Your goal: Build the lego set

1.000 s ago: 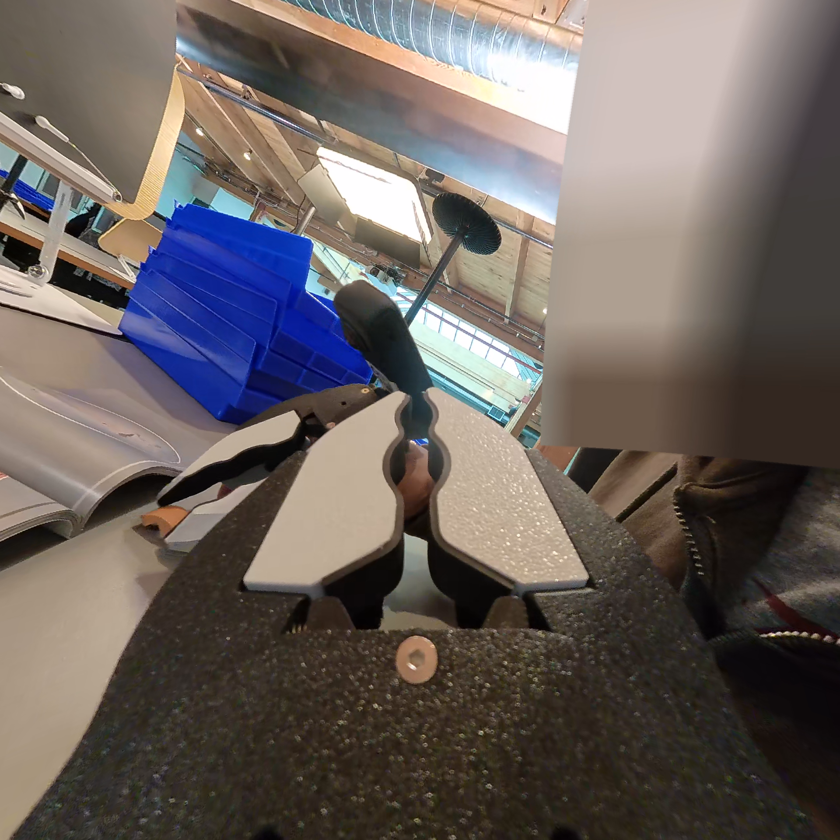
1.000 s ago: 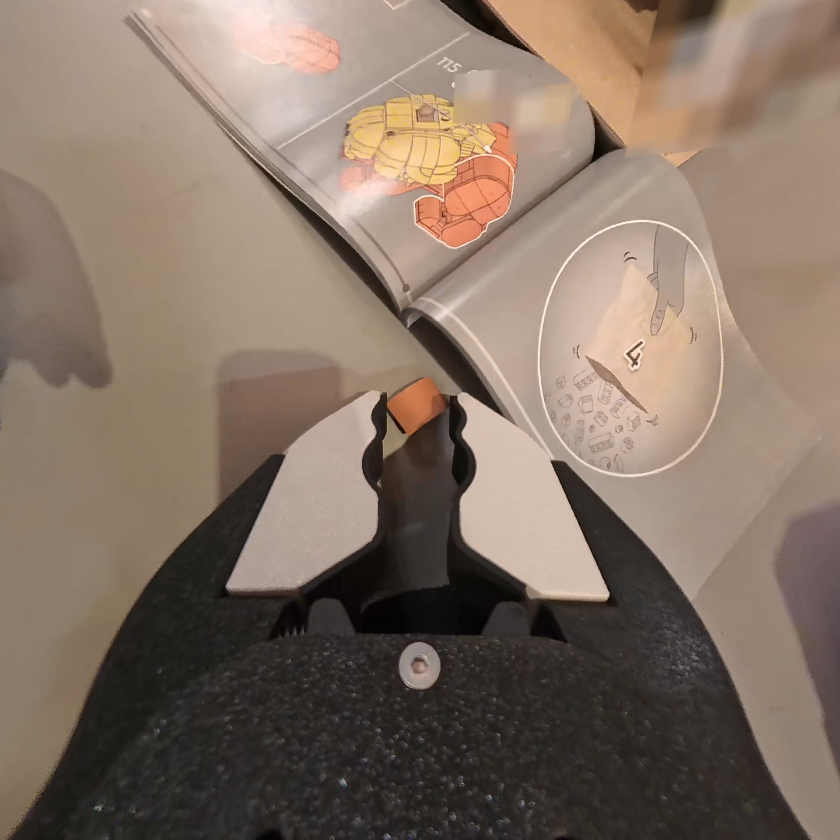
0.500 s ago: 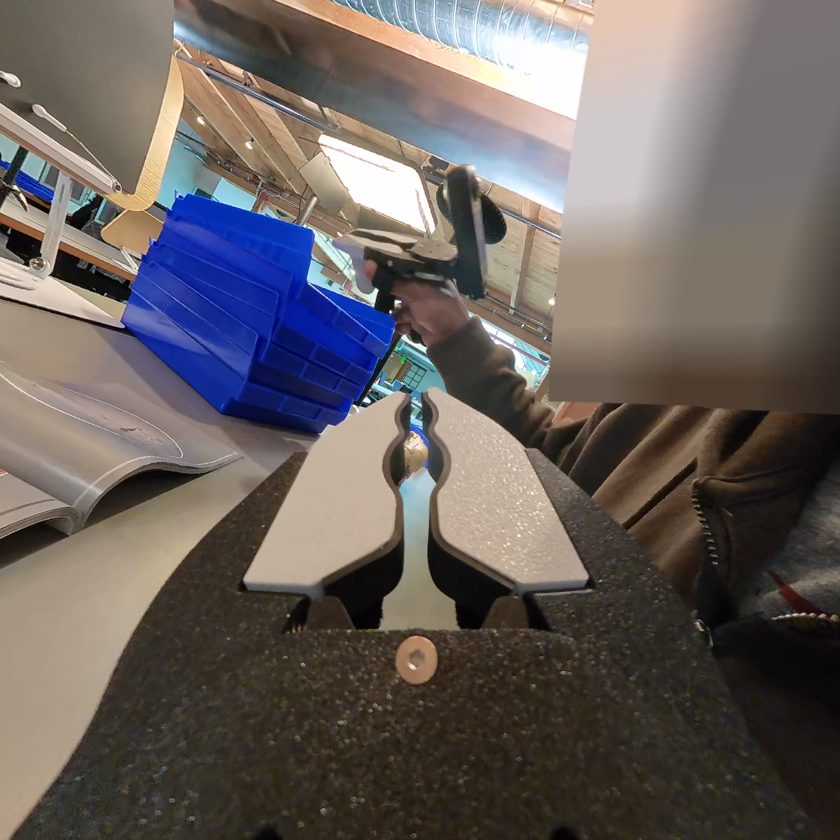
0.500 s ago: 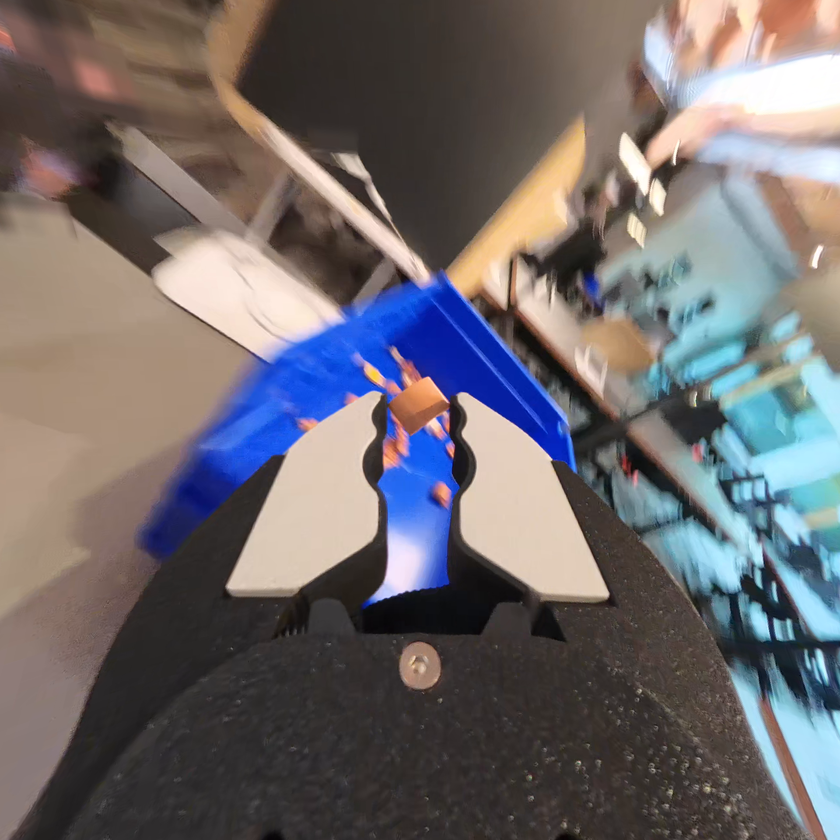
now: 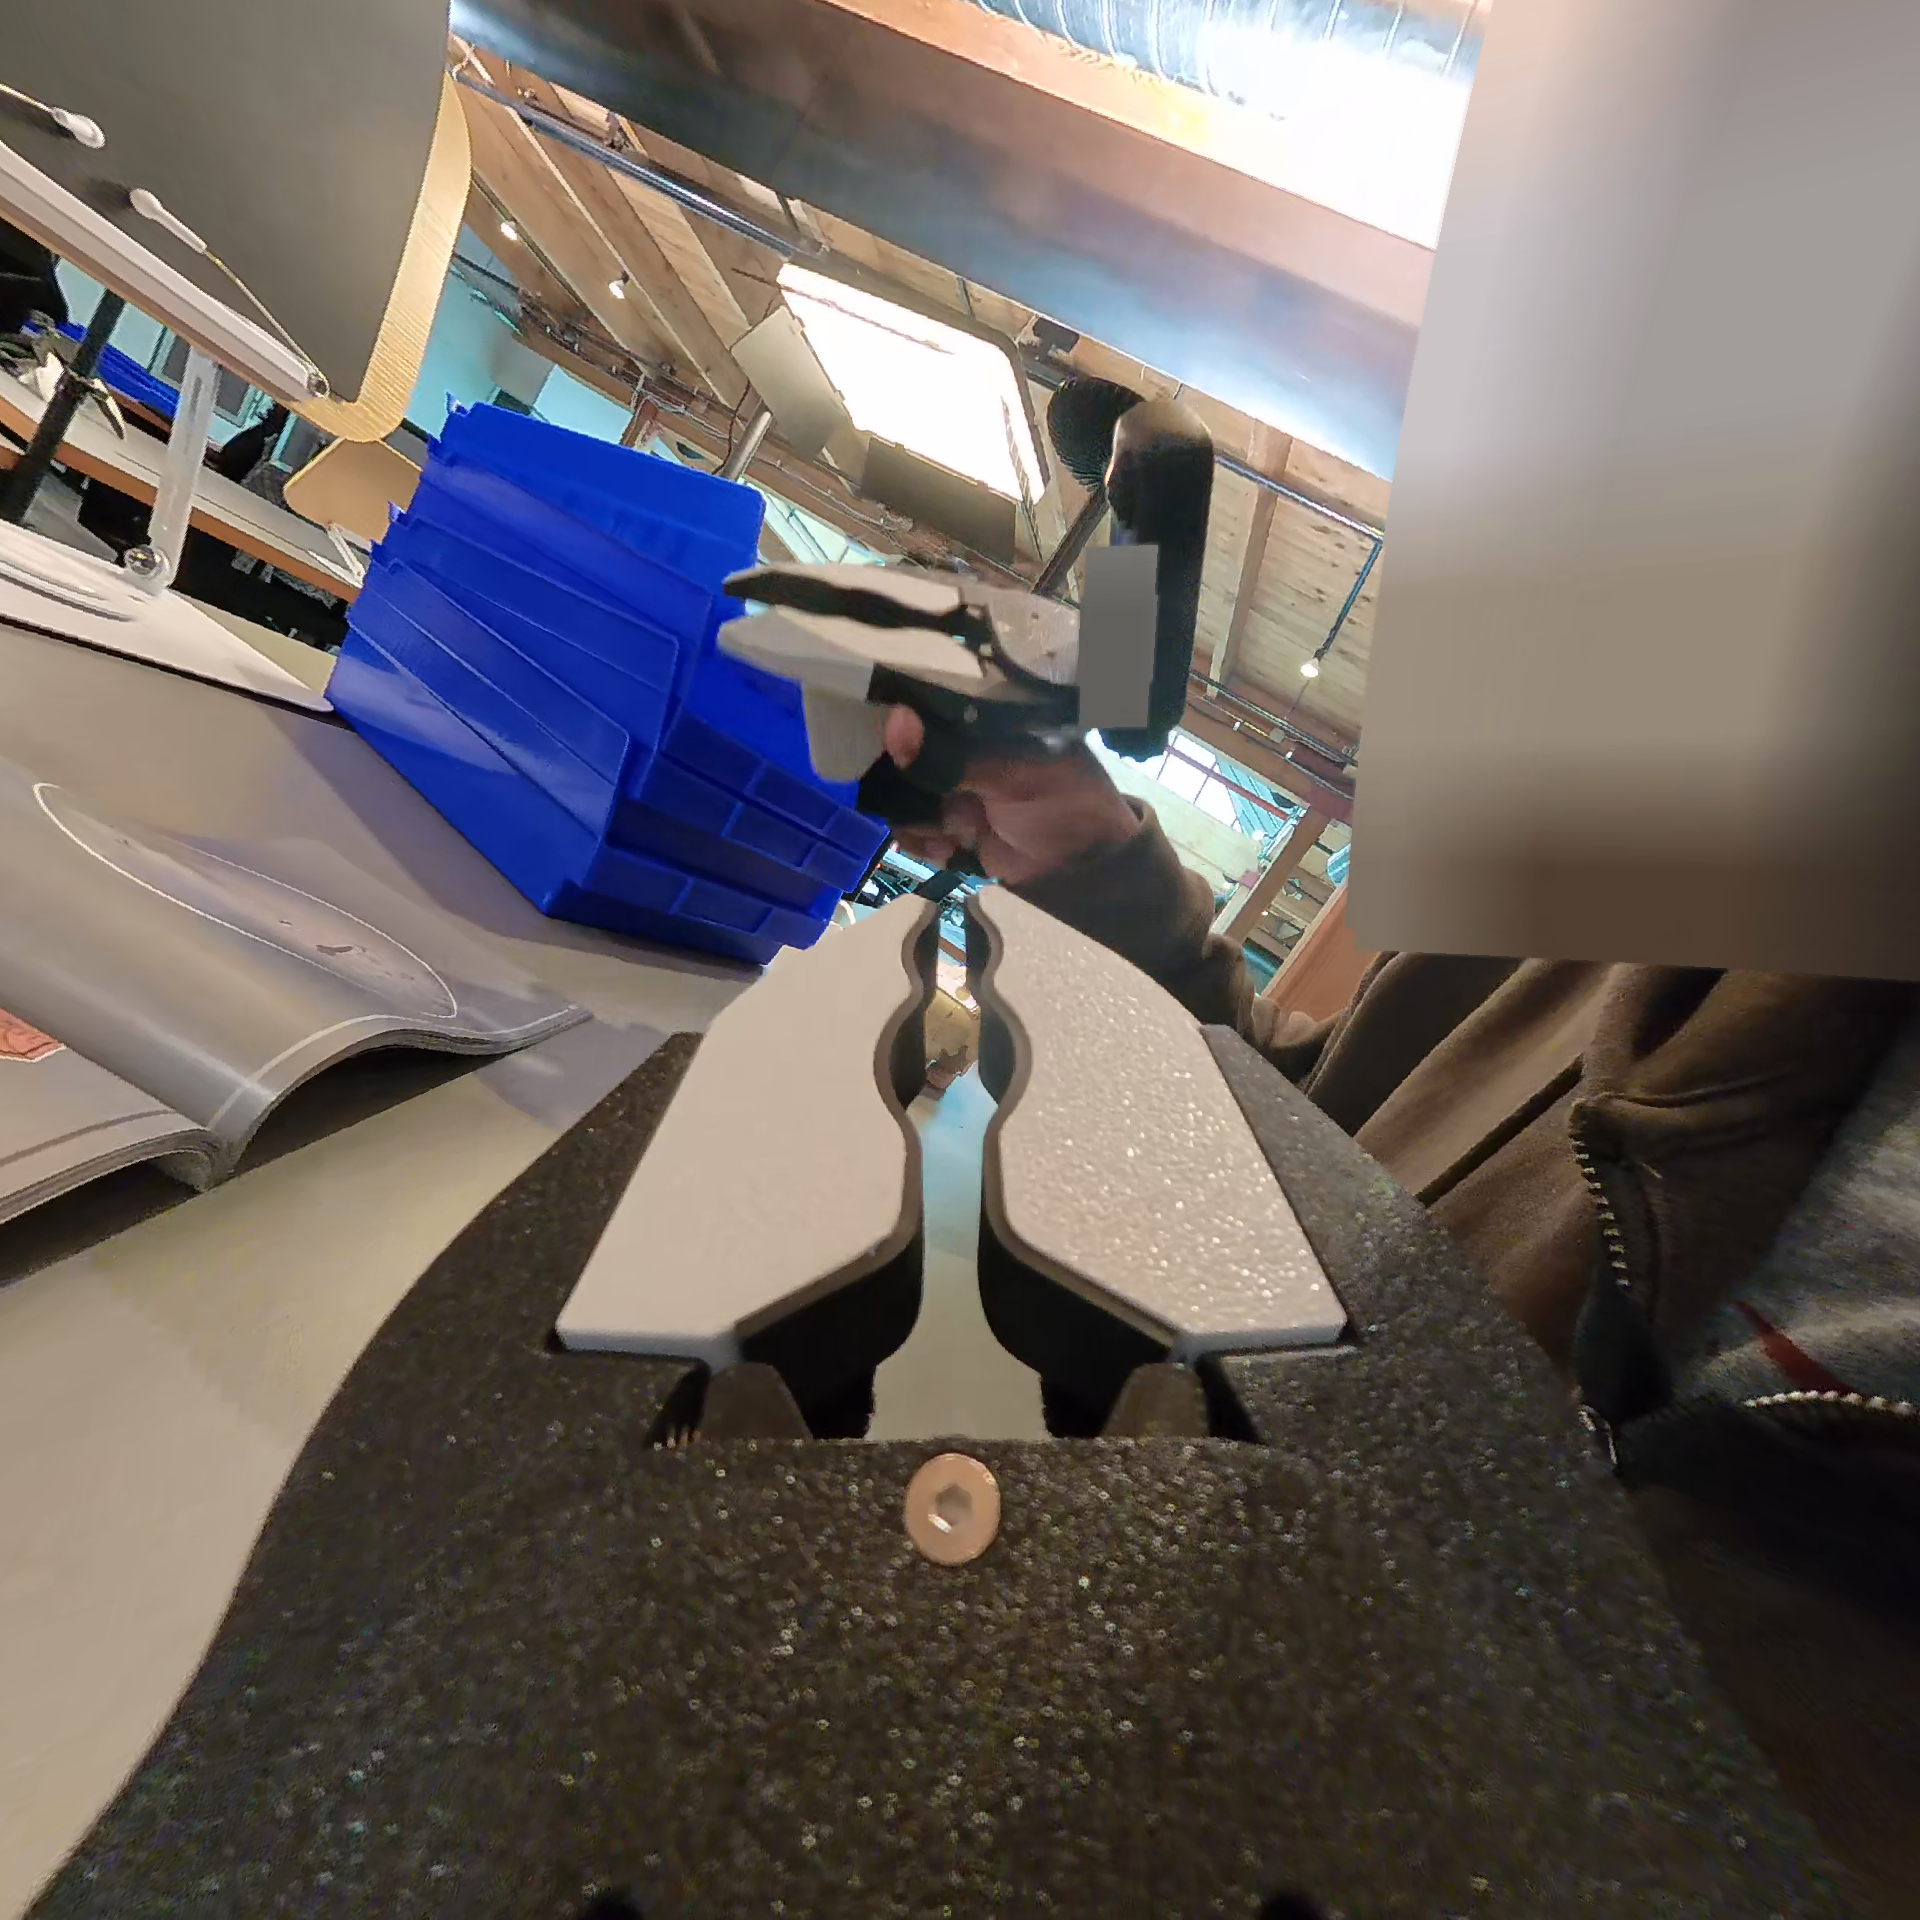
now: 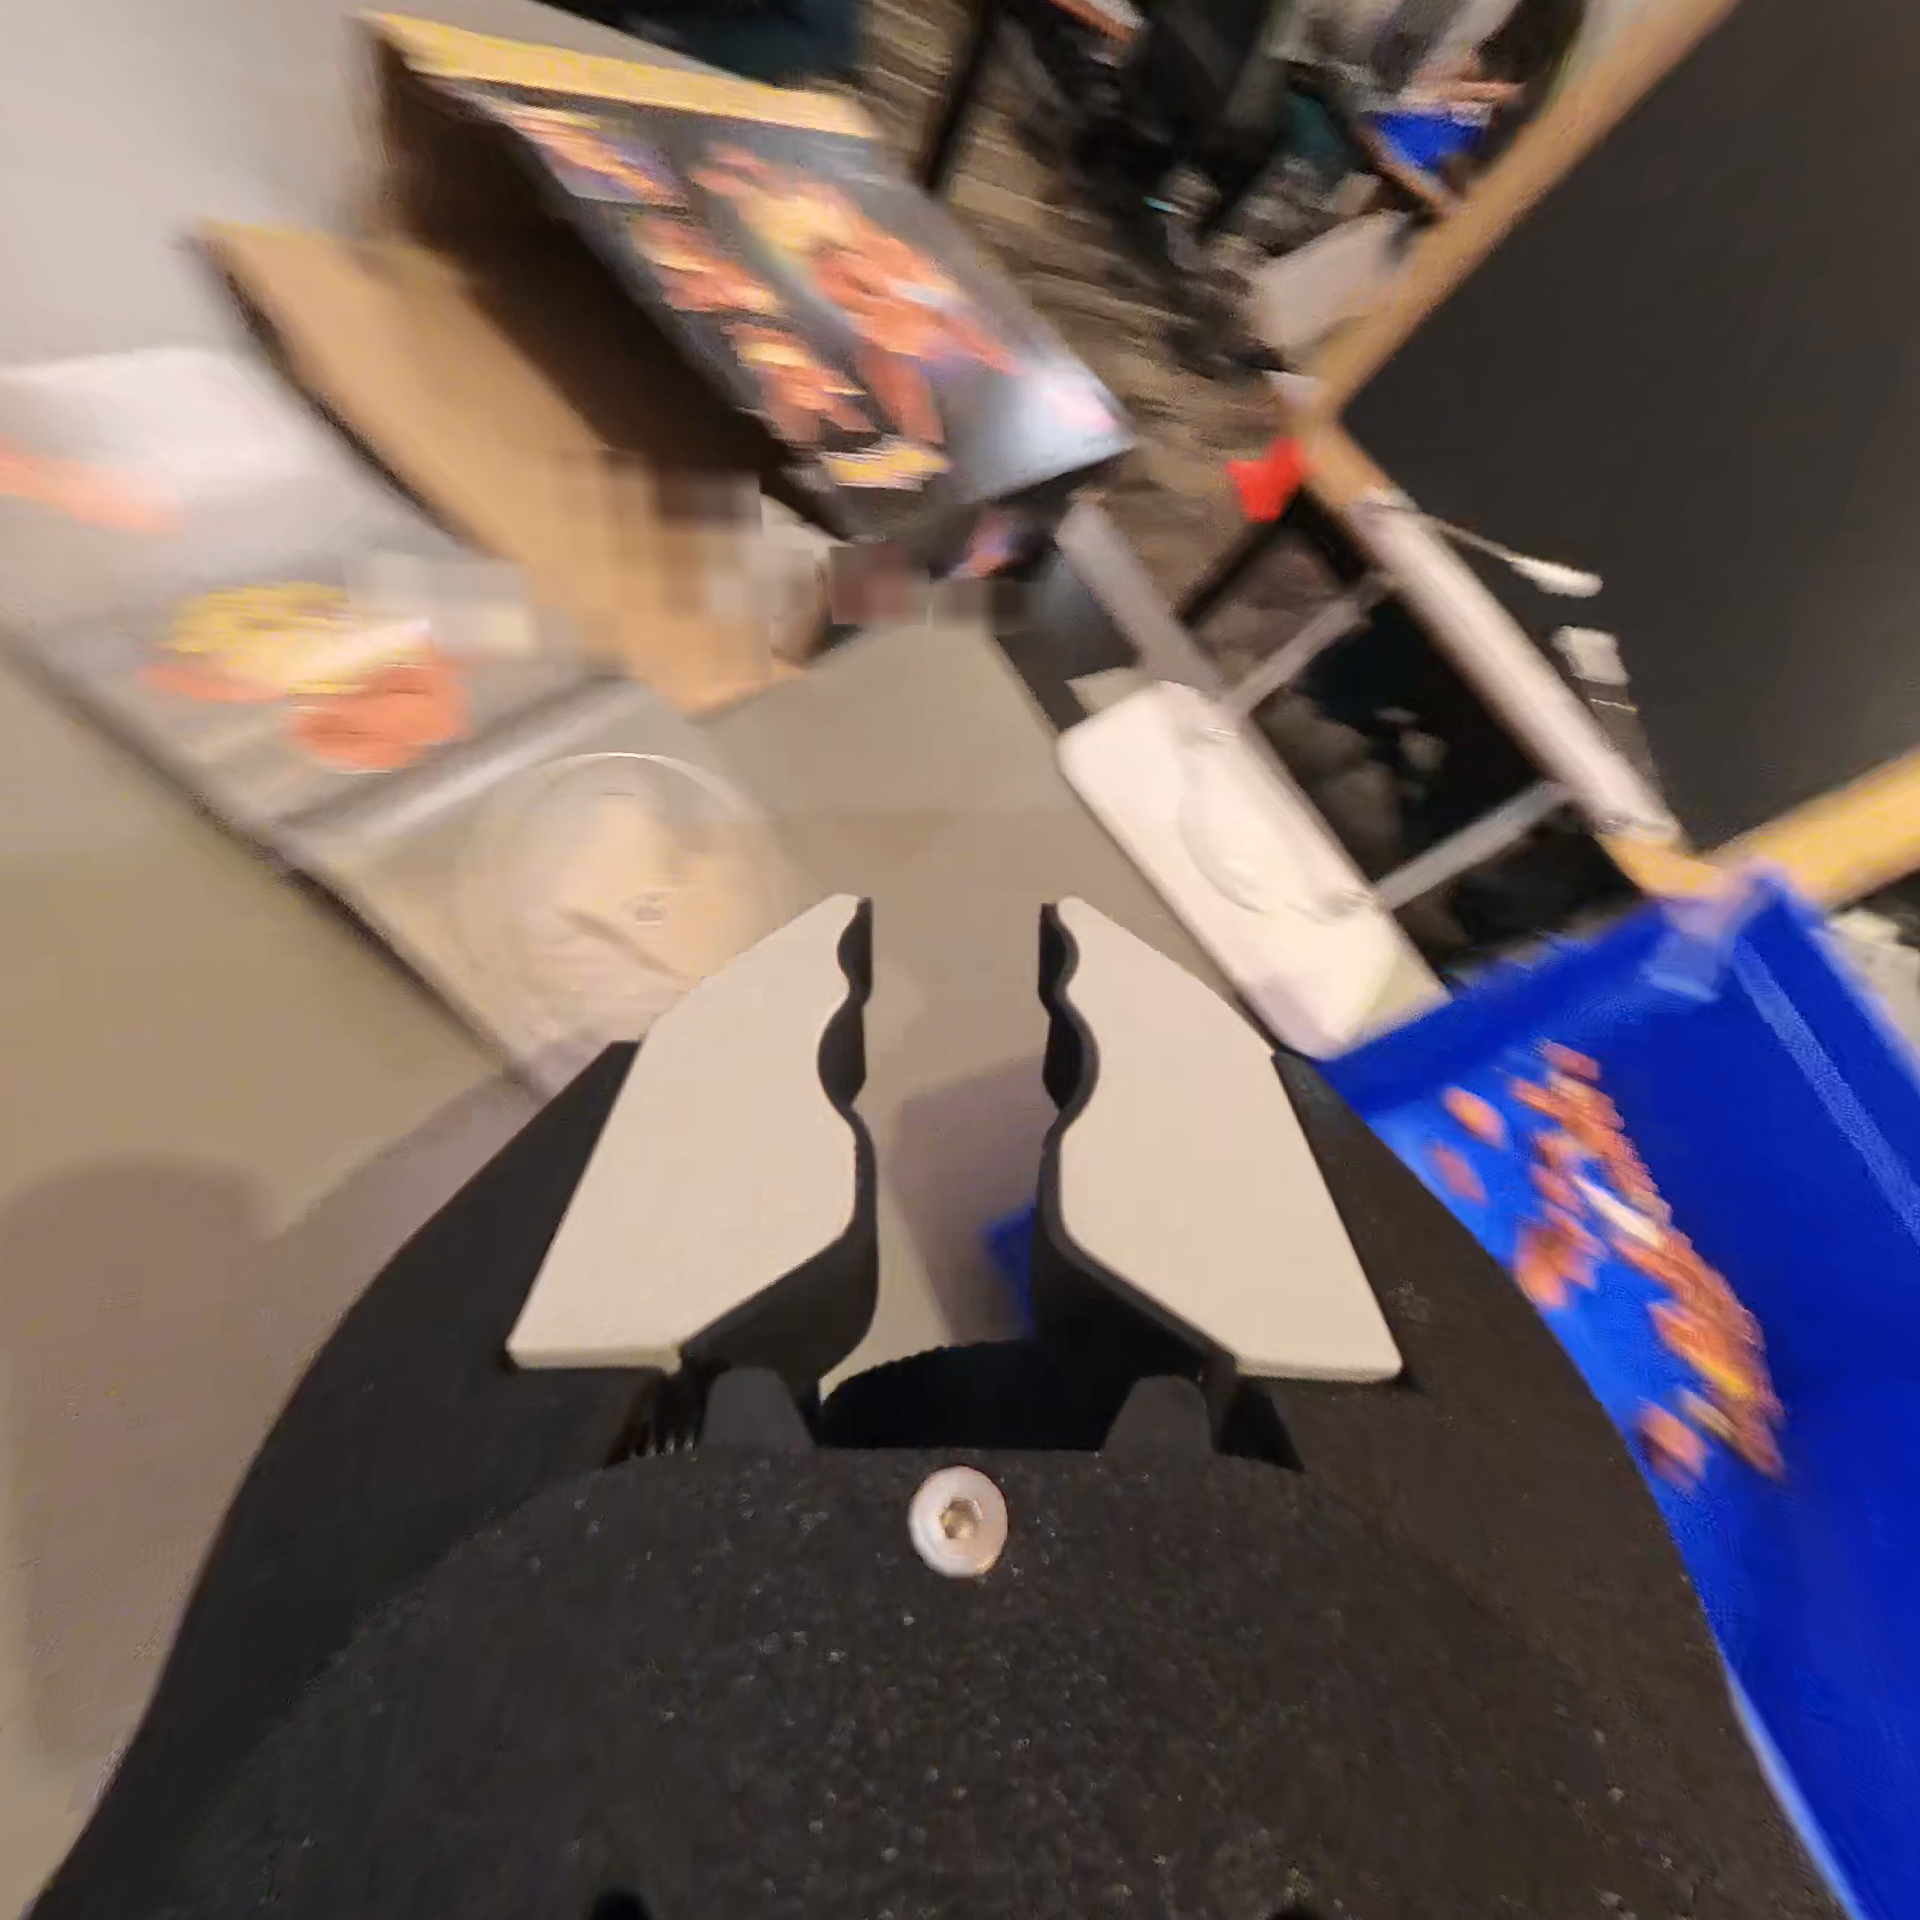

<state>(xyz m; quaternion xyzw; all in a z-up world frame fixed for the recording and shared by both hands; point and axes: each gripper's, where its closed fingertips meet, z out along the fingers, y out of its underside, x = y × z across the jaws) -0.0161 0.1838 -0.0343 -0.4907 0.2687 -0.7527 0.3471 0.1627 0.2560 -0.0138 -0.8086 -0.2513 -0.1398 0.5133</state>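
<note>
released since the earlier frame, the orange brick has left the right gripper, fingers now apart and empty. blue bin holds orange lego pieces, right of fingers. left gripper fingers nearly together, empty.

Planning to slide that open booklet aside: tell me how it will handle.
The booklet probably flops: its pages curve up from the spine. It looks glossy, so likely slides easily on the table. Loose pages may turn under a push.

L tongs near-shut, empty.
</note>
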